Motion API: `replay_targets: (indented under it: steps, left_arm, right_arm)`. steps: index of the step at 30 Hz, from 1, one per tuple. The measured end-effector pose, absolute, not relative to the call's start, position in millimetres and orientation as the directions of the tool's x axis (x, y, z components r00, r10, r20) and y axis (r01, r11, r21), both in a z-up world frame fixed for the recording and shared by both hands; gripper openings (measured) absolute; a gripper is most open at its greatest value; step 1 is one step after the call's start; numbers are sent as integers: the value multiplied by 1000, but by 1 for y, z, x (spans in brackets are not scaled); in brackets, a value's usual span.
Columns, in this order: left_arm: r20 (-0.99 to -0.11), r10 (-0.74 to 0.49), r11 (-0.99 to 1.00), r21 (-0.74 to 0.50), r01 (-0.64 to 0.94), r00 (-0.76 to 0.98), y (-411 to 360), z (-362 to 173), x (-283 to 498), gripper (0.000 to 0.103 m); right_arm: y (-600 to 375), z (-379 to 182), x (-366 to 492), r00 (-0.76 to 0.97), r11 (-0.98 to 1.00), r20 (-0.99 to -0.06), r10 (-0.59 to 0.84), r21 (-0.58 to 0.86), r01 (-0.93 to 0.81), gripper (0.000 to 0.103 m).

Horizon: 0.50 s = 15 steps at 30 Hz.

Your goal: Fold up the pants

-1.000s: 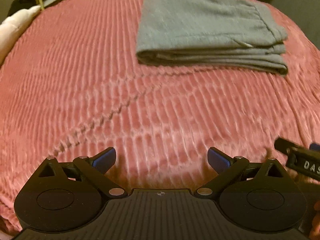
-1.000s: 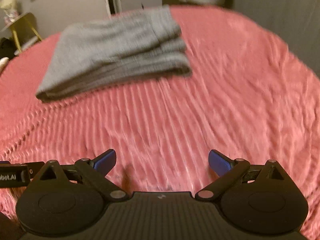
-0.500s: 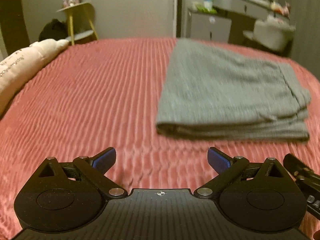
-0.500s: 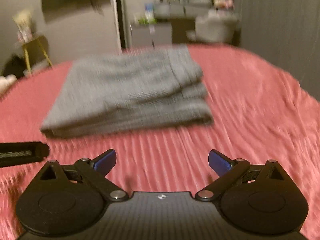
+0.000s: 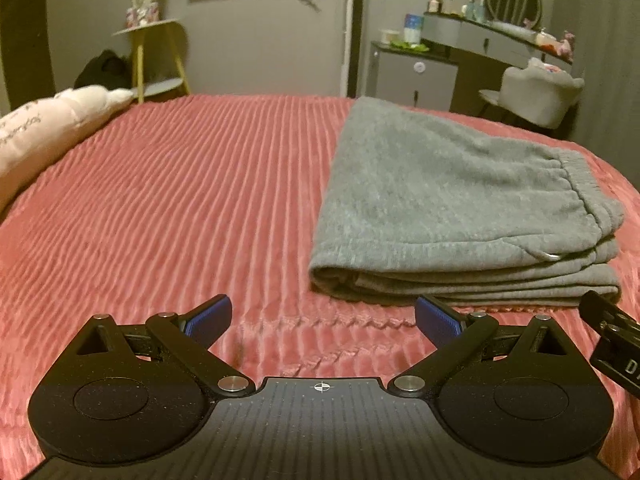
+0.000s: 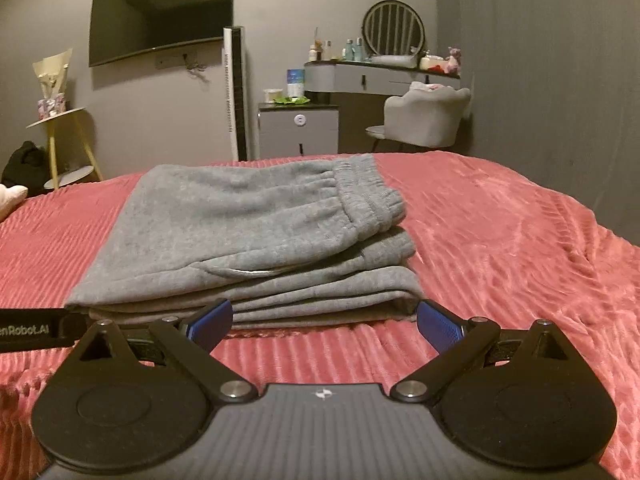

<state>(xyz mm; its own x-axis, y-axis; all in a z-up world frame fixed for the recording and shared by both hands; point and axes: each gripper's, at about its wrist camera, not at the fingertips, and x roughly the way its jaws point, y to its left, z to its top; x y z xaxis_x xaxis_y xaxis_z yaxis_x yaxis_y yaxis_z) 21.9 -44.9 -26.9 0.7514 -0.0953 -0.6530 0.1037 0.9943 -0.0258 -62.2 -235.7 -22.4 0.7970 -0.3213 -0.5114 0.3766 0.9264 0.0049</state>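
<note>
The grey pants [image 5: 448,200] lie folded in a flat stack of several layers on the pink ribbed bedspread [image 5: 180,200], waistband to the right. In the right wrist view the pants [image 6: 240,240] sit straight ahead, just beyond the fingers. My left gripper [image 5: 323,318] is open and empty, low over the bedspread, to the near left of the stack. My right gripper [image 6: 325,322] is open and empty, close to the stack's near edge without touching it. Each gripper's body shows at the edge of the other's view.
A white pillow [image 5: 44,128] lies at the bed's left edge. Beyond the bed stand a yellow side table [image 5: 156,60], a grey cabinet [image 6: 298,128], a dressing table with a mirror [image 6: 384,72], a grey chair [image 6: 424,120] and a wall TV [image 6: 160,12].
Both grippers have tilted up from looking down at the bed to a low, level view, so the room now shows. Both stay open and empty. The pants have not moved.
</note>
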Motion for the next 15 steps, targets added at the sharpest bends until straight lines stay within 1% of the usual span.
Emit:
replay_targets:
  steps: [9,15]
  left_arm:
    - [-639,-98,992,-2,125,763,-49,-26,19,102]
    - [-636,-100,991,5,133,765,-51,-27,19,102]
  right_arm:
    - [-229,-22,-63,800,931,-502,-327,-25,365,99]
    - [-230,-22,-64,799,929,-505,-328,-20,369,99]
